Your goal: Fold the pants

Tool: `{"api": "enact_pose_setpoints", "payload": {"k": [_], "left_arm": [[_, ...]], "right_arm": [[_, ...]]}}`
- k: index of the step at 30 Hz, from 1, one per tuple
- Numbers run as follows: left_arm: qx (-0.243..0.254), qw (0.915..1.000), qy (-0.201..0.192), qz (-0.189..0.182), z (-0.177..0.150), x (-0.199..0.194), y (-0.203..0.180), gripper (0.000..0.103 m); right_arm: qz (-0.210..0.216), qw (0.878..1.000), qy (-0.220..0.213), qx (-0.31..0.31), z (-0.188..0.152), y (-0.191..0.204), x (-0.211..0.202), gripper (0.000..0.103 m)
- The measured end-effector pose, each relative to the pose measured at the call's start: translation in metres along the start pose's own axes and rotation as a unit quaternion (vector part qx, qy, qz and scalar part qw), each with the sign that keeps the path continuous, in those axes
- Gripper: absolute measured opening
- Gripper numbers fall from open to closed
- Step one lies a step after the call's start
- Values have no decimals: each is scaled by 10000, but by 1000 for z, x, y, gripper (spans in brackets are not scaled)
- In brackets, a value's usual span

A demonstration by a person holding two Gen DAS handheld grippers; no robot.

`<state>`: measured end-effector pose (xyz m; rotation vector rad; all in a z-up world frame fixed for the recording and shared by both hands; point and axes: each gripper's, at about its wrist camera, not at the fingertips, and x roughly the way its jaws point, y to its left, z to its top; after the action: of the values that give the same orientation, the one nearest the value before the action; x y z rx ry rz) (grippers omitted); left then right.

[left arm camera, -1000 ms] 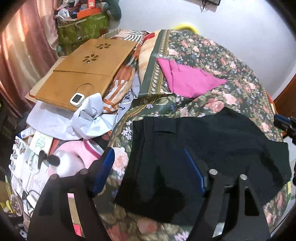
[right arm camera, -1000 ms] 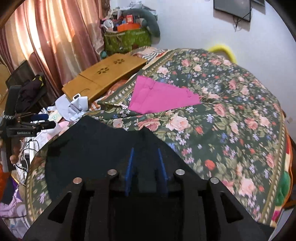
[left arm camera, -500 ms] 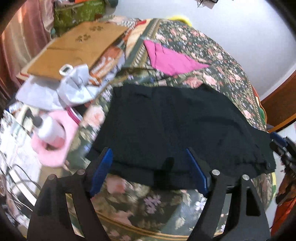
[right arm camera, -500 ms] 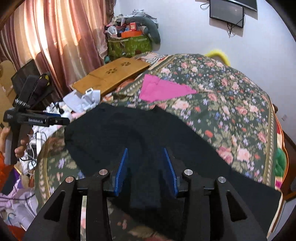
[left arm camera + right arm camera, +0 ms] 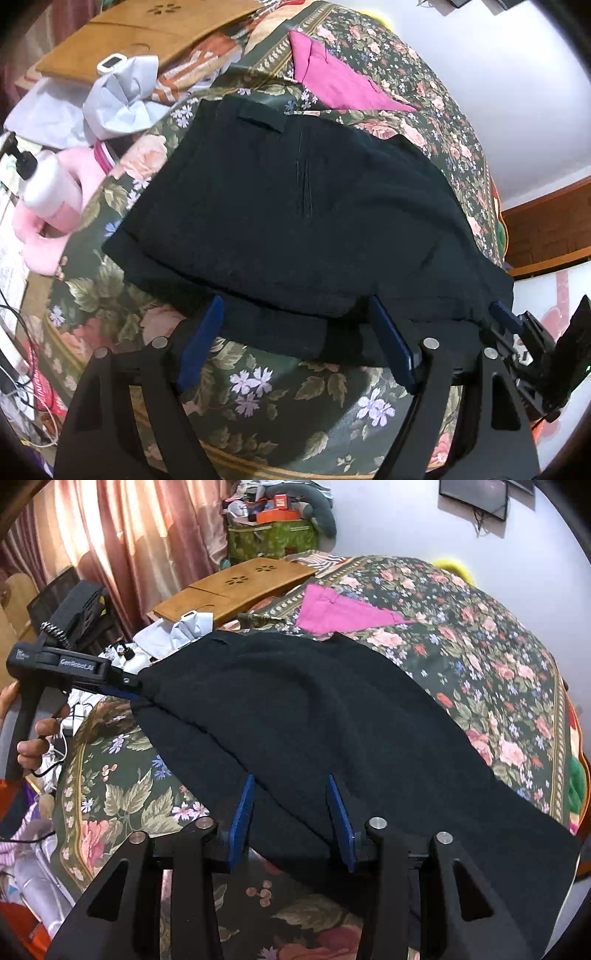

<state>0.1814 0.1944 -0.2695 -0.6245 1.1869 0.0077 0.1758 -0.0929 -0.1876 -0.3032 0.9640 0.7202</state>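
Jaws: left gripper [image 5: 293,345] spread wide, right gripper [image 5: 291,819] just been opening, pants edge between, unpinched. Black pants [image 5: 295,206] folded once on bedspread [image 5: 498,657]; further folds left, my read.

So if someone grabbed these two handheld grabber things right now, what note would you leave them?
The left gripper: fingers wide open, near edge of the black pants between them, not pinched.
The right gripper: fingers have just been opening; cloth lies between them, apparently released.
Done: pants lie spread on the floral bedspread, seemingly doubled over once.
Left: probably folding them across again.
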Motion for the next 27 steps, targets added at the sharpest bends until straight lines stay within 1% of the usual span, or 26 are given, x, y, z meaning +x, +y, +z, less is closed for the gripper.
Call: {"api": "enact_pose_setpoints", "payload": {"k": [2,5,8,11,13,14,15,16,17,18,19,21,24,27], "left_arm": [[-76,9999,25,-66,3,3,0,80],[-221,9995,142,-197,10,11,2,82],[-347,9988,217,-283,16,21,3,82],[-448,9980,201,-391,22,25,5,82],[-397,9985,146,-357,26,28,4,81],[-352,9989,109,-285,27,29,3,75],[-271,9995,70,-143,29,31,1,65],[-205,9998,48,-43,29,31,0,60],[-129,9999,20,75,29,32,-1,49],[-52,9998,-27,212,29,31,-2,43],[24,9995,-78,289,29,31,-3,41],[179,9985,-212,479,27,27,-7,29],[507,9944,-555,745,24,12,-17,20],[831,9875,-938,955,22,-7,-29,16]], "right_arm": [[84,10000,19,-35,3,2,3,41],[90,9998,23,-176,6,10,7,44],[151,9995,25,-281,10,15,12,44],[239,9992,38,-326,14,18,18,44],[290,9991,43,-321,17,18,22,44],[323,9990,52,-313,19,18,24,44],[348,9989,52,-307,20,18,25,44],[376,9989,58,-290,22,18,27,44],[418,9988,53,-256,23,17,28,42],[460,9987,45,-235,23,16,29,36],[495,9985,40,-223,24,17,29,32],[581,9980,-3,-240,24,18,28,15],[544,9981,-125,-273,25,22,23,8],[577,9978,-267,-161,28,21,16,7]]}}
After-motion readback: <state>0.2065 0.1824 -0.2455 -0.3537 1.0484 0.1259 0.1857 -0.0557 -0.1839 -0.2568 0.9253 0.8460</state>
